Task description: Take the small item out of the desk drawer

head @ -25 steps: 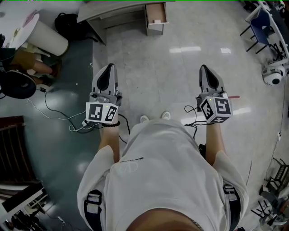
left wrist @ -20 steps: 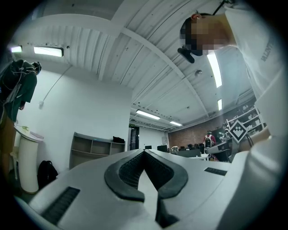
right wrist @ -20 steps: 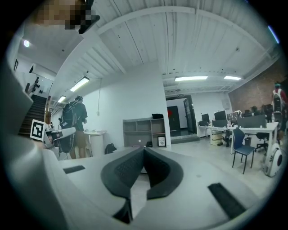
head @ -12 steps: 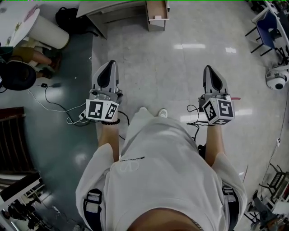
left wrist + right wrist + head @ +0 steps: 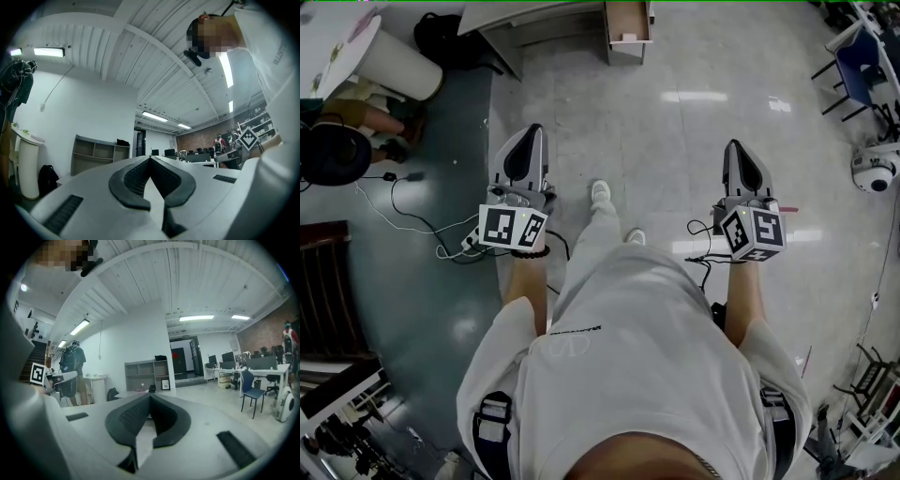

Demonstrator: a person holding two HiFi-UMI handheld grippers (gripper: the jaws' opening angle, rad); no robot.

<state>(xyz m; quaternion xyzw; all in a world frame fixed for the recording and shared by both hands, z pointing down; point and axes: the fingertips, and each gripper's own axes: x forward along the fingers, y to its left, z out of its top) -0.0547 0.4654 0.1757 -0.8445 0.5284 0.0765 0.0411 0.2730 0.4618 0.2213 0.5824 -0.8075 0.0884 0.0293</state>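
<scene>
1. Approach stage, by the look of it: both grippers carried out over bare floor (image 5: pixel 675 131), one shoe (image 5: pixel 600 192) stepped forward between them.
2. Left gripper (image 5: pixel 529 141) with fingers (image 5: pixel 133 180) pressed together tip to tip, nothing between them; right gripper (image 5: pixel 734 150) likewise, closed and empty.
3. Drawer (image 5: pixel 626 21) apparently pulled open at the end of the worktop (image 5: pixel 525 17), well ahead of both sets of fingertips and roughly between the two lines they point along.
4. Small item presumably inside that drawer; too far off and too small to make out from here.
5. Next, most likely: close the distance until the drawer lies just ahead of and below the fingertips, look inside to place the item, spread one pair of fingers, then reach down over the drawer's wall. Worth slowing near the worktop edge to avoid knocking it.
</scene>
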